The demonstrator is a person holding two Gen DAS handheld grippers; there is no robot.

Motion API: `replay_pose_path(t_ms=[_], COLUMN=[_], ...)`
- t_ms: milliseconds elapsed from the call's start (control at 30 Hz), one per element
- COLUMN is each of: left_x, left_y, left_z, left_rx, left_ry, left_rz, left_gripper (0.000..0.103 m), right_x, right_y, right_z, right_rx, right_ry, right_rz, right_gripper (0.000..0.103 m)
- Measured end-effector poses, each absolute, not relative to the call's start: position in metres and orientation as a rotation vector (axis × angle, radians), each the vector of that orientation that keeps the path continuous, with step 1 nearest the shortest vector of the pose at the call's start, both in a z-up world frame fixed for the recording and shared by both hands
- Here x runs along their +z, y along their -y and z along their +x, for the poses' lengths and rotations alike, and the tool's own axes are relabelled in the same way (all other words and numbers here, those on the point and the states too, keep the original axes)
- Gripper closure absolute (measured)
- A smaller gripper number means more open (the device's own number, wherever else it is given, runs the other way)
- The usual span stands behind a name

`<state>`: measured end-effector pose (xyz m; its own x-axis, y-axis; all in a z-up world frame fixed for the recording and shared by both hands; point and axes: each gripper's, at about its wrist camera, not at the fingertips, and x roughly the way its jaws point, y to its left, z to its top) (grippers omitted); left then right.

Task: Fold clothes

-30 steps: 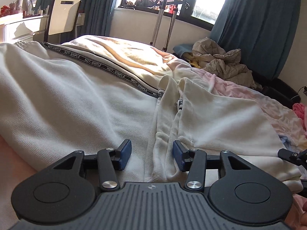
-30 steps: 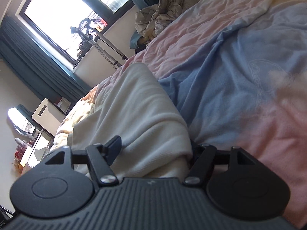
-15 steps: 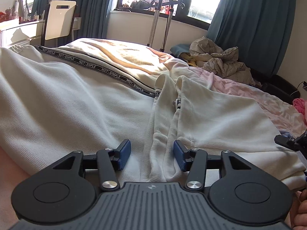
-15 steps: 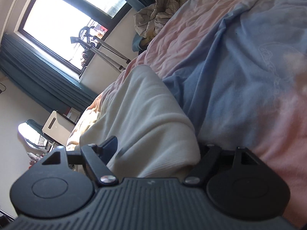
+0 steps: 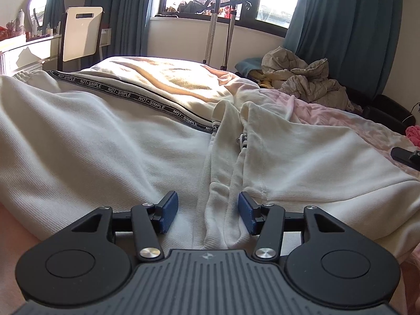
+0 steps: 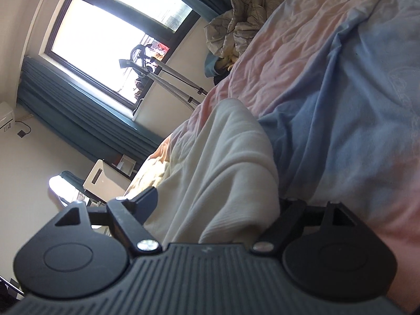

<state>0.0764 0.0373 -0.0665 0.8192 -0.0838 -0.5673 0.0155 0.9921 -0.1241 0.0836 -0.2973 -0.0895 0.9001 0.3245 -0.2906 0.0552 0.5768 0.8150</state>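
Note:
A cream zip-up sweatshirt (image 5: 105, 152) with a black "NOT-SIMPLE" tape stripe (image 5: 147, 99) lies spread on the bed. My left gripper (image 5: 207, 214) is open at its near hem, its blue pads either side of the bunched zipper placket (image 5: 223, 183). My right gripper (image 6: 218, 210) is rolled on its side and open, with a thick fold of the sweatshirt's edge (image 6: 223, 162) between its fingers; its right finger is mostly hidden behind the cloth. Its tip shows at the right edge of the left wrist view (image 5: 405, 155).
A pink and blue quilt (image 6: 341, 105) covers the bed. A crumpled beige pile (image 5: 302, 76) lies at the far right by teal curtains. A metal stand (image 5: 215, 26) is by the window. A white chair (image 5: 81, 36) and desk are far left.
The left gripper has tilted up slightly and stays open over the placket. The right gripper has rolled further and risen a little, with the cloth fold still between its fingers.

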Motion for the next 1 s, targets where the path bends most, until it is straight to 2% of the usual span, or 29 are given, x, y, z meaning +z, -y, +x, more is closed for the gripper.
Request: replay_pose_path(t_ms=[133, 300, 433, 567, 733, 767, 833, 867, 900, 933, 1000], left_x=[-0.065, -0.065, -0.064, -0.063, -0.062, -0.062, -0.062, -0.062, -0.061, -0.06, -0.058], left_y=[-0.036, -0.035, -0.032, -0.032, -0.031, -0.031, -0.032, -0.033, -0.033, -0.034, -0.036], left_z=[0.079, 0.079, 0.08, 0.081, 0.08, 0.08, 0.079, 0.078, 0.077, 0.076, 0.074], left_rx=[-0.046, -0.047, -0.037, -0.031, -0.031, -0.032, -0.034, -0.036, -0.039, -0.042, -0.044], left_ry=[-0.623, -0.623, -0.626, -0.627, -0.619, -0.617, -0.61, -0.604, -0.597, -0.59, -0.574], left_rz=[-0.111, -0.109, -0.101, -0.107, -0.106, -0.108, -0.113, -0.119, -0.127, -0.137, -0.148], left_gripper=[0.047, 0.046, 0.046, 0.046, 0.045, 0.045, 0.044, 0.044, 0.044, 0.041, 0.037], right_x=[-0.074, -0.101, -0.099, -0.08, -0.089, -0.091, -0.095, -0.097, -0.096, -0.094, -0.09], right_y=[0.287, 0.291, 0.299, 0.292, 0.284, 0.283, 0.281, 0.281, 0.281, 0.28, 0.279], right_z=[0.079, 0.094, 0.086, 0.082, 0.091, 0.092, 0.095, 0.095, 0.094, 0.093, 0.09], right_rx=[0.223, 0.124, 0.172, 0.233, 0.157, 0.138, 0.092, 0.073, 0.047, 0.022, -0.004], right_ry=[-0.368, -0.531, -0.445, -0.375, -0.449, -0.467, -0.497, -0.504, -0.508, -0.512, -0.5], right_rz=[0.877, 0.877, 0.991, 0.962, 0.846, 0.831, 0.803, 0.791, 0.776, 0.761, 0.754], right_gripper=[0.017, 0.018, 0.021, 0.021, 0.022, 0.024, 0.039, 0.044, 0.057, 0.067, 0.074])
